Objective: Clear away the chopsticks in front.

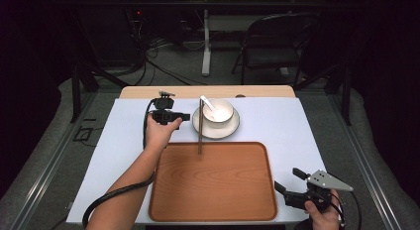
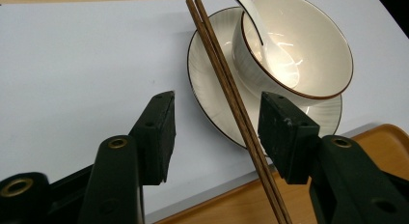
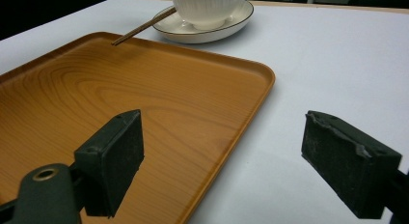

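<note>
- Your left hand-held gripper (image 1: 184, 116) sits in the upper left-centre of the high view, just left of the plate (image 1: 234, 129), pointing toward it. Its jaws stand apart and grasp nothing.
- In the left gripper view, the same left hand-held gripper (image 2: 217, 132) shows its two black pads at lower left and lower right. The chopsticks (image 2: 231, 98) run diagonally between them, close beside the right pad; whether they touch that pad cannot be told.
- The chopsticks (image 1: 200, 125) appear in the high view as a thin vertical line. Their far end lies at the plate's left rim and their near end reaches over the top edge of the tray (image 1: 213, 210).
- The bowl (image 1: 218, 111) stands on the plate at upper centre of the high view, with a white spoon (image 1: 208, 104) leaning inside it.
- In the left gripper view, the bowl (image 2: 308, 45) occupies the upper right, the spoon (image 2: 270, 45) resting in it, and the plate (image 2: 207, 74) lies beneath.
- Your right hand-held gripper (image 1: 286, 181) is at the lower right of the high view, beside the tray's right edge, above the table (image 1: 297, 136). Its jaws are released and empty.
- In the right gripper view, the right hand-held gripper (image 3: 222, 156) shows its pads wide apart, the left pad over the tray (image 3: 144, 98), the right over the bare table (image 3: 337, 64).
</note>
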The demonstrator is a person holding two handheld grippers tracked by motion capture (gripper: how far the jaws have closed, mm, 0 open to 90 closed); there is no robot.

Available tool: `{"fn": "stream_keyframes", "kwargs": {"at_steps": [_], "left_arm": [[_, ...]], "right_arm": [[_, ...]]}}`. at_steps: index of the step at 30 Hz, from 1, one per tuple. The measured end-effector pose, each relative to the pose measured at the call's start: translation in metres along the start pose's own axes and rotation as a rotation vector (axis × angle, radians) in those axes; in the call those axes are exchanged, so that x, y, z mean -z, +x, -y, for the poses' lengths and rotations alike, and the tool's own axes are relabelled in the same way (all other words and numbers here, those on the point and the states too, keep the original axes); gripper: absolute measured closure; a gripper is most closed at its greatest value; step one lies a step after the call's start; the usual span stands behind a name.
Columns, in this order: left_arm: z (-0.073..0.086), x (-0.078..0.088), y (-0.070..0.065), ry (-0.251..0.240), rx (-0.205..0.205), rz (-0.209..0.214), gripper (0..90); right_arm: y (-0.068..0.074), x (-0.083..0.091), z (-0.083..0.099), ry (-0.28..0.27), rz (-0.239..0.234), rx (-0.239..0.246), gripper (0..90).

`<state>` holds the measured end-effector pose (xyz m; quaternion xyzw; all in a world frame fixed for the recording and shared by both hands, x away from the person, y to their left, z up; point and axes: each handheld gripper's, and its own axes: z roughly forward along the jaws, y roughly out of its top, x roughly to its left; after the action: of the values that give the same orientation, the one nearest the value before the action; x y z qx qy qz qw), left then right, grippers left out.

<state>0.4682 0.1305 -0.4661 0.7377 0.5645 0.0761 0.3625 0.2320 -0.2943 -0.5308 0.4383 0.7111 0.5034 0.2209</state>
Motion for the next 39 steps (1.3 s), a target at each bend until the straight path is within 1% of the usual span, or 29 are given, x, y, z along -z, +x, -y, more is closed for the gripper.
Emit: {"fn": "stream_keyframes", "kwargs": {"at_steps": [1, 3, 5, 6, 8, 9, 13, 14, 15, 16, 17, 19, 24, 27, 30, 36, 38, 39], "left_arm": [[0.000, -0.002, -0.001, -0.004, 0.007, -0.002, 50.1], [-0.002, -0.007, -0.002, 0.009, 0.013, 0.001, 51.9], [-0.003, -0.012, -0.003, 0.015, 0.010, -0.003, 53.6], [-0.004, -0.015, -0.004, 0.024, 0.008, -0.007, 54.5], [-0.006, -0.019, -0.005, 0.039, 0.020, -0.001, 56.7], [-0.008, -0.022, -0.006, 0.054, 0.033, 0.007, 58.8], [-0.011, -0.032, -0.008, 0.093, 0.041, 0.012, 66.3], [-0.012, -0.035, -0.008, 0.101, 0.050, 0.015, 69.8], [-0.012, -0.038, -0.008, 0.113, 0.063, 0.025, 69.8], [-0.013, -0.041, -0.008, 0.122, 0.075, 0.031, 71.6], [-0.013, -0.043, -0.009, 0.128, 0.085, 0.032, 73.1], [-0.015, -0.048, -0.010, 0.144, 0.091, 0.033, 76.3], [-0.017, -0.059, -0.011, 0.169, 0.098, 0.026, 78.0], [-0.017, -0.064, -0.011, 0.183, 0.126, 0.025, 78.4], [-0.017, -0.067, -0.010, 0.196, 0.138, 0.021, 79.2], [-0.018, -0.071, -0.007, 0.200, 0.177, 0.050, 79.3], [-0.018, -0.072, -0.006, 0.215, 0.186, 0.056, 79.3], [-0.018, -0.073, -0.006, 0.221, 0.199, 0.061, 79.3]], "right_arm": [[0.000, 0.000, 0.000, 0.001, 0.000, -0.002, 14.7], [0.000, 0.000, 0.000, 0.001, 0.000, -0.002, 14.7], [-0.001, 0.000, 0.000, 0.000, 0.001, -0.001, 14.6], [0.000, 0.000, 0.000, 0.000, 0.000, -0.004, 14.7], [-0.001, 0.000, 0.000, -0.001, -0.002, -0.004, 14.7], [-0.001, 0.000, 0.000, 0.000, -0.001, -0.002, 14.7], [-0.001, 0.000, 0.000, 0.000, -0.004, -0.003, 14.7], [-0.001, 0.000, 0.000, 0.000, -0.004, -0.003, 14.6], [-0.001, 0.000, 0.000, 0.000, -0.004, -0.003, 14.6], [-0.001, 0.000, 0.000, 0.000, -0.005, -0.004, 14.7], [-0.001, 0.000, 0.000, -0.001, -0.006, -0.006, 14.6], [-0.001, 0.000, 0.000, -0.001, -0.007, -0.007, 14.6], [-0.001, 0.000, 0.000, -0.002, -0.009, -0.007, 14.7], [-0.002, 0.000, 0.000, -0.001, -0.011, -0.008, 14.7], [-0.002, 0.000, 0.000, -0.002, -0.011, -0.008, 14.7], [-0.002, 0.000, 0.000, -0.002, -0.013, -0.006, 14.7], [-0.002, 0.000, 0.000, -0.002, -0.013, -0.007, 14.6], [-0.002, 0.000, 0.000, -0.002, -0.012, -0.008, 14.6]]}}
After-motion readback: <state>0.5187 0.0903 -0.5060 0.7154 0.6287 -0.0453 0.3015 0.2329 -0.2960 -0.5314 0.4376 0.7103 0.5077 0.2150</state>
